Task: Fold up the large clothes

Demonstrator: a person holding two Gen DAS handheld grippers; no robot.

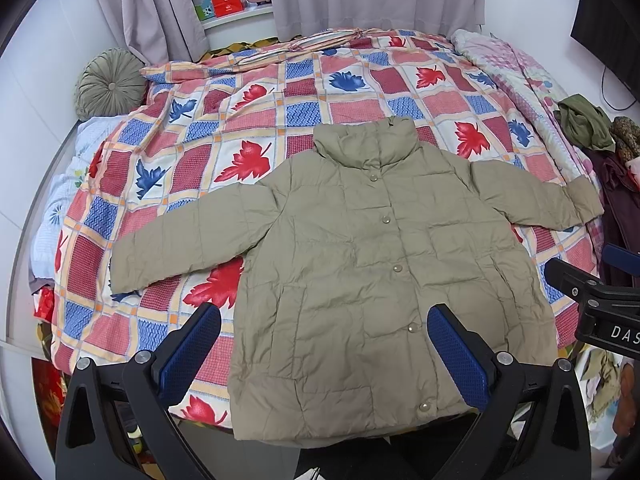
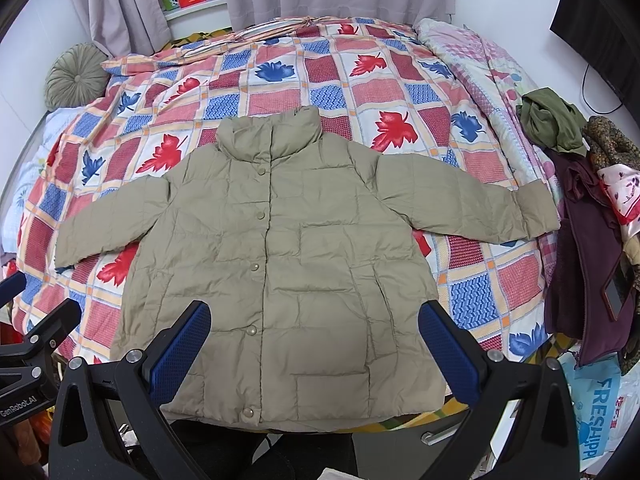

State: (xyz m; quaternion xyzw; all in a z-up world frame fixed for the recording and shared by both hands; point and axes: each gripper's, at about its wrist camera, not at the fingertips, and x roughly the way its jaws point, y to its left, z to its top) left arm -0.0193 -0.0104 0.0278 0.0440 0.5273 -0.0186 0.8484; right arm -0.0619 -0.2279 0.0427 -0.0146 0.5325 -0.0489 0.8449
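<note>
- The jacket (image 1: 360, 264) is lying flat on the bed (image 1: 248, 92), front up, sleeves spreading outward, ready for folding.
- The left claw (image 1: 324, 354) and right claw (image 2: 314, 350) are hovering wide open, empty, above the jacket's hem.

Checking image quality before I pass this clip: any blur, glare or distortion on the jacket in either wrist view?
Left wrist view: jacket sharp and evenly lit, no glare; fisheye bends the bedspread edges, dark vignette in the corners. Right wrist view: the same soft light and strong barrel distortion, jacket in focus; the open right gripper frames it.
</note>
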